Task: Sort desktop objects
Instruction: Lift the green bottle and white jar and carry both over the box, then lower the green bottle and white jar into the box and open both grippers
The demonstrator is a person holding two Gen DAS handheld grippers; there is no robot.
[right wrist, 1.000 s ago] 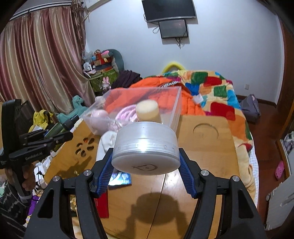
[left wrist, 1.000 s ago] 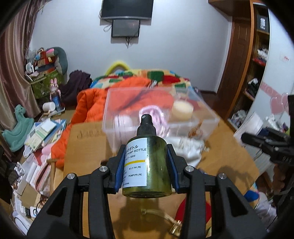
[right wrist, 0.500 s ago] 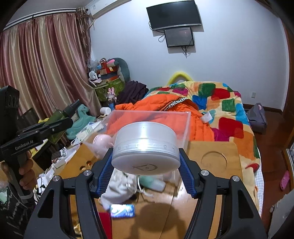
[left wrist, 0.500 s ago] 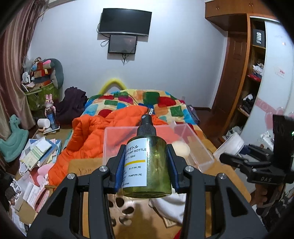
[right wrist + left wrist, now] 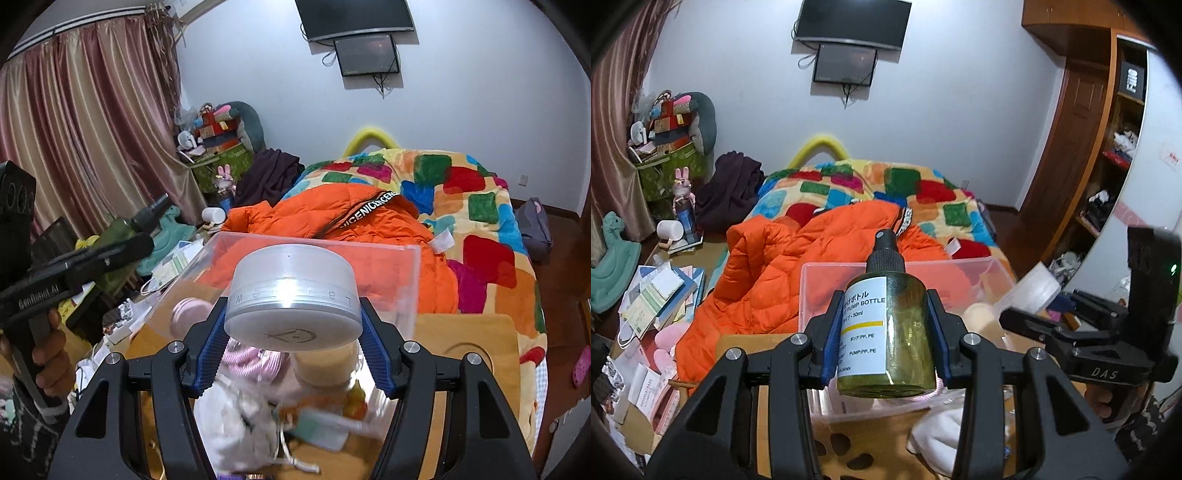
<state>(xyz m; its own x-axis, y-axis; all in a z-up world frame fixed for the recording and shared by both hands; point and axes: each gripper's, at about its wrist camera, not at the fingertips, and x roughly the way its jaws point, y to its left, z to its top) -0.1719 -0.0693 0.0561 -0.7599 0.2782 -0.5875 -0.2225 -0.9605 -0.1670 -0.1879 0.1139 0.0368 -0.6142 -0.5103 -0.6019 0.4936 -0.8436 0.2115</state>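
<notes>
My left gripper (image 5: pixel 886 350) is shut on a green pump bottle (image 5: pixel 886 332) with a black spray cap and white label, held upright in front of the clear plastic bin (image 5: pixel 827 288). My right gripper (image 5: pixel 293 332) is shut on a round silver jar (image 5: pixel 293 295), held over the near edge of the same clear bin (image 5: pixel 406 280). The bin holds a pink round case (image 5: pixel 190 310), a cream cylinder (image 5: pixel 325 365) and pink items. The right gripper also shows at the right of the left wrist view (image 5: pixel 1027 295); the left gripper shows at the left of the right wrist view (image 5: pixel 147 221).
The bin stands on a wooden table (image 5: pixel 469 339). A white cloth (image 5: pixel 240 417) and a small mint item lie on the table near the bin. An orange jacket (image 5: pixel 783 273) and a patchwork quilt (image 5: pixel 472 206) lie behind. Books and clutter (image 5: pixel 653 299) lie left.
Both grippers have risen and moved toward the bin with their objects still held. The table surface has dropped out of most of each view and the bin is closer.
</notes>
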